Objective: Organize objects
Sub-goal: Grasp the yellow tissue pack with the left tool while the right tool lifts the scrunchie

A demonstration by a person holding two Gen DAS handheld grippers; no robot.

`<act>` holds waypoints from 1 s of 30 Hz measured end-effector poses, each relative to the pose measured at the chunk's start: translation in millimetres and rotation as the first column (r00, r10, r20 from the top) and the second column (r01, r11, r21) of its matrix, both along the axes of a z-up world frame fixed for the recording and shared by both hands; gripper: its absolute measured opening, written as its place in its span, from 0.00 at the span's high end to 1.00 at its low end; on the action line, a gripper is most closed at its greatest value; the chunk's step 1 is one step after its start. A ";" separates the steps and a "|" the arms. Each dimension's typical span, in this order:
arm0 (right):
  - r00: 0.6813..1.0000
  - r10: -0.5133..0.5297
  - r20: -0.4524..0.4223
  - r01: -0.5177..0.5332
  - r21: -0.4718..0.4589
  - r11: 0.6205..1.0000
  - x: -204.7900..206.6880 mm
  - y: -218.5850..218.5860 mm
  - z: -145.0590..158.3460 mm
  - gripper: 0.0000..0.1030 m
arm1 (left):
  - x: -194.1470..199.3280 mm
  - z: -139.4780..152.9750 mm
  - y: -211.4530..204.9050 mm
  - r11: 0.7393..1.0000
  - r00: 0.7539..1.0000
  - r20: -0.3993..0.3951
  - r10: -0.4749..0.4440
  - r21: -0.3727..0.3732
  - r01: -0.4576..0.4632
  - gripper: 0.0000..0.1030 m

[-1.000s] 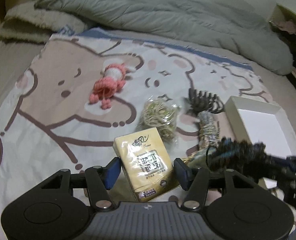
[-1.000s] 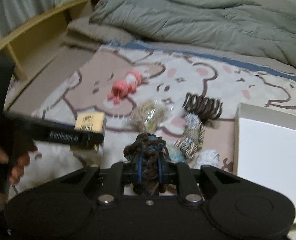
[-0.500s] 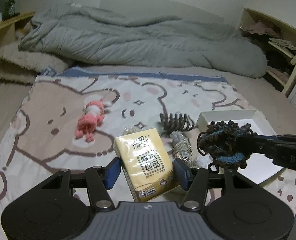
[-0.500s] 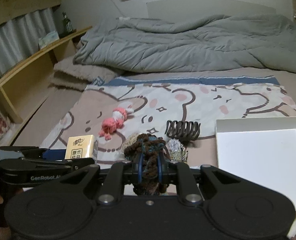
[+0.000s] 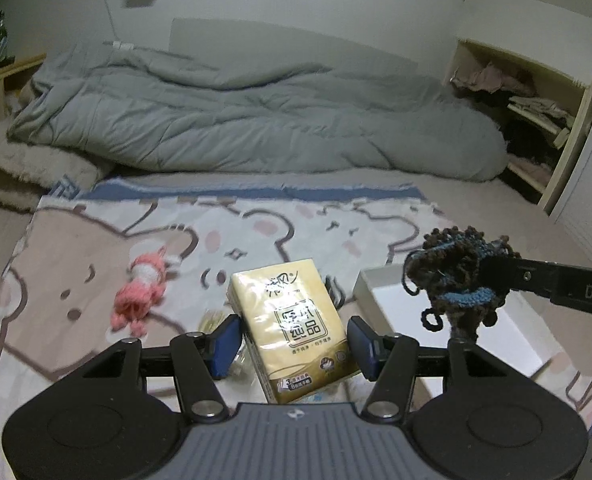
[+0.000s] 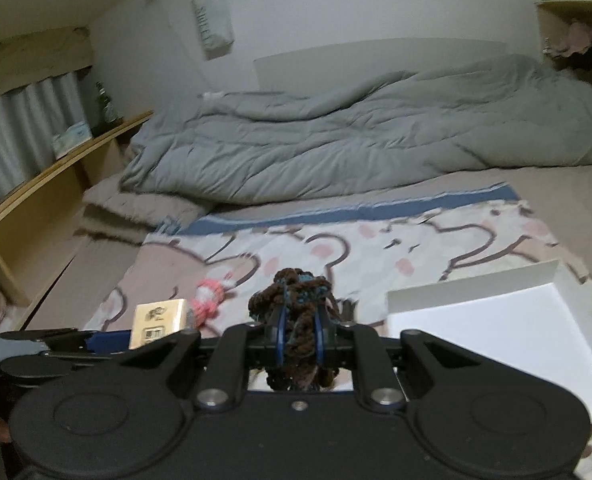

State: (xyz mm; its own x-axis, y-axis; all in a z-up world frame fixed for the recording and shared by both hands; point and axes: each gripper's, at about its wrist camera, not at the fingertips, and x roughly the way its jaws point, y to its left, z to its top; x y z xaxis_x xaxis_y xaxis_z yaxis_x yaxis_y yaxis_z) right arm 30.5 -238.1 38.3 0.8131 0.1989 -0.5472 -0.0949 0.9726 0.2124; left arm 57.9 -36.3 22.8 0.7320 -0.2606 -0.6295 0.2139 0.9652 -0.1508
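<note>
Two loads carried at once, one per hand, both clear of the bear-print blanket (image 5: 96,248). Left gripper (image 5: 294,340) clamped on the yellow tissue pack (image 5: 292,328), blue pads pressing its long sides so the pack stands tilted but firm (a sensible hold for a soft, squashy packet). Right gripper (image 6: 299,338) pinched nearly closed on the brown-and-blue crocheted piece (image 6: 296,304), yarn bunched between the pads and hanging loose below. White open box (image 6: 495,340) lying just right of both, probably the destination, hence the lift and the drift that way. Left behind on the blanket: pink knitted toy (image 5: 140,292). Likely snag: dangling yarn catching the box rim.
</note>
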 end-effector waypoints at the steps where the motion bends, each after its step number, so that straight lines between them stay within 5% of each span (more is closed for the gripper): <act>1: 1.000 -0.014 0.006 0.014 -0.005 1.000 2.1 -4.0 2.7 0.86 | 2.0 1.6 -3.3 1.000 1.000 0.007 -0.004 -0.001 0.004 0.43; 10: 0.993 -0.104 0.064 0.104 -0.004 0.995 22.1 -35.0 23.1 0.86 | 33.8 11.8 -30.9 0.998 0.999 0.005 -0.037 -0.046 0.037 0.43; 19: 0.985 -0.168 0.049 0.170 -0.045 0.984 48.6 -59.9 5.3 0.86 | 77.5 17.0 -74.1 0.992 0.994 0.007 -0.107 -0.064 0.107 0.48; 25: 0.977 -0.212 -0.005 0.211 -0.078 0.974 69.0 -81.4 -16.0 0.86 | 105.5 -0.6 -102.1 0.982 0.987 -0.012 -0.158 -0.105 0.156 0.55; 30: 0.966 -0.250 -0.068 0.244 -0.092 0.965 85.2 -101.7 -37.8 0.86 | 124.6 -33.9 -115.4 0.978 0.979 -0.102 -0.179 -0.126 0.166 0.68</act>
